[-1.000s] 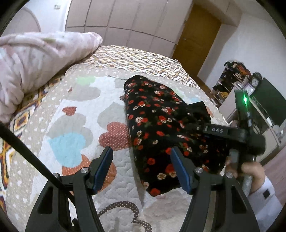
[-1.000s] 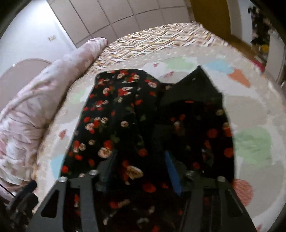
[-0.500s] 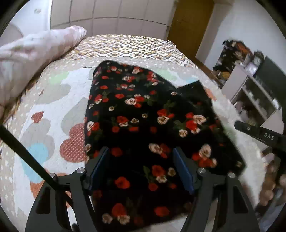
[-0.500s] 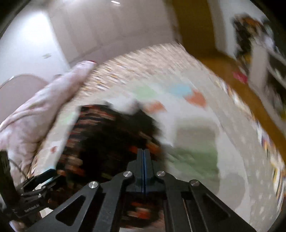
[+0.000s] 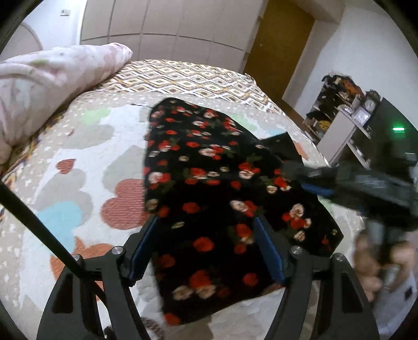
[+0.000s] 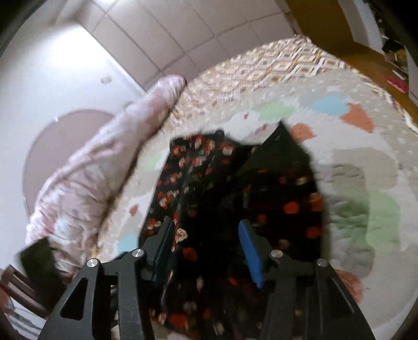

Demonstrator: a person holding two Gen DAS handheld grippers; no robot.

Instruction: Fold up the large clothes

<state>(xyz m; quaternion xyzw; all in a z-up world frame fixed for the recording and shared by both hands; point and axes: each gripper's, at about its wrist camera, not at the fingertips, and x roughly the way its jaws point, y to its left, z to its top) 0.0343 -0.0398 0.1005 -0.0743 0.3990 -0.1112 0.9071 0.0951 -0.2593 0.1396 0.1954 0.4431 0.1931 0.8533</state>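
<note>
1. A black garment printed with red and cream roses [image 5: 209,167] is seen lying folded on a quilted bedspread with pastel heart patches [image 5: 78,162], which covers the bed.
2. The garment is laid lengthwise, its far end pointing towards a beige panelled wardrobe [image 5: 167,23] and its near end reaching under both tools.
3. A plain black flap of the garment [image 5: 280,142] is turned out at its right edge, showing no print.
4. In the left wrist view, the left tool [image 5: 206,248] is held wide, its blue-padded fingers [image 5: 269,251] spread above the near part of the fabric; nothing is seen clamped between them.
5. In the right wrist view, the right tool [image 6: 206,248] is likewise spread wide over the dark cloth [image 6: 235,196], with one blue pad [image 6: 250,251] plainly visible; whether the fingers touch the fabric cannot be told because of blur.
6. The right tool [image 5: 360,183] also appears in the left wrist view, blurred, at the garment's right edge, gripped by a hand [image 5: 371,264] below it.
7. A rolled pink floral duvet [image 5: 44,78] lies along the left side of the bed, well apart from the garment.
8. A diamond-patterned sheet in yellow and white [image 5: 183,78] is exposed at the far end of the bed.
9. A brown wooden door [image 5: 277,44] and a cluttered white shelf unit [image 5: 344,115] are seen beyond the bed to the right.
</note>
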